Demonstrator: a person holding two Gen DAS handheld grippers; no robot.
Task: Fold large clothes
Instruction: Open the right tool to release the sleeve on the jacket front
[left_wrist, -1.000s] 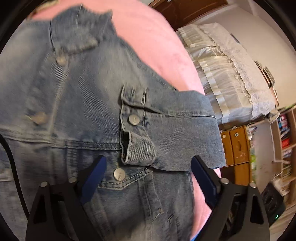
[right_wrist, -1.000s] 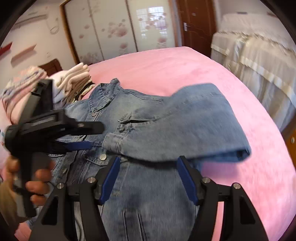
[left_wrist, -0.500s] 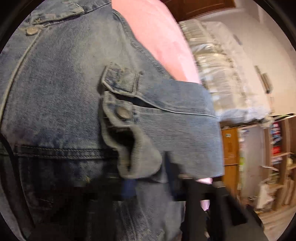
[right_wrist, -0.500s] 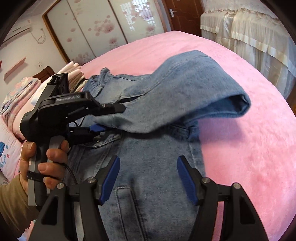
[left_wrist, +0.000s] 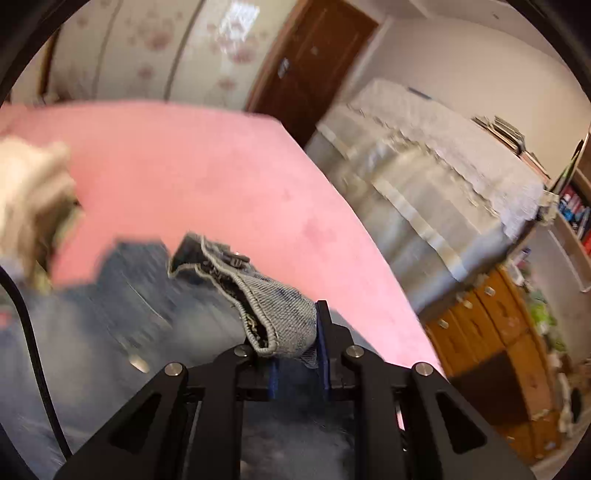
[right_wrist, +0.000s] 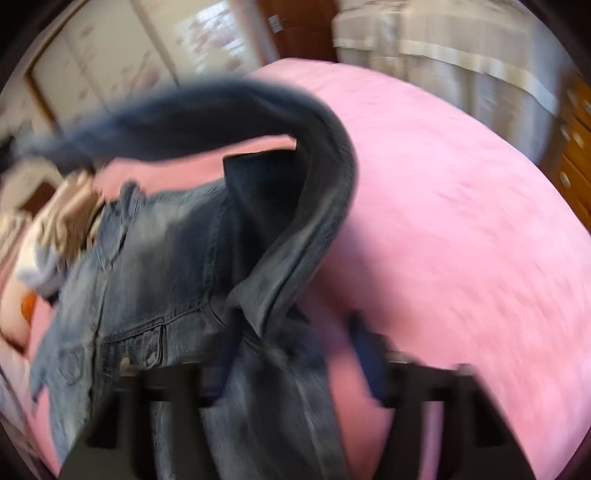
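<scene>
Left gripper (left_wrist: 295, 350) clamped on the sleeve cuff (left_wrist: 273, 314) of the denim jacket (right_wrist: 155, 280), which lies spread on the pink bed (left_wrist: 207, 177) below and beyond it. Right gripper (right_wrist: 295, 354), blurred, jaws closing about the jacket's side edge; grip uncertain. Sleeve (right_wrist: 229, 114) arches overhead; folded clothes (left_wrist: 29, 199) far left.
</scene>
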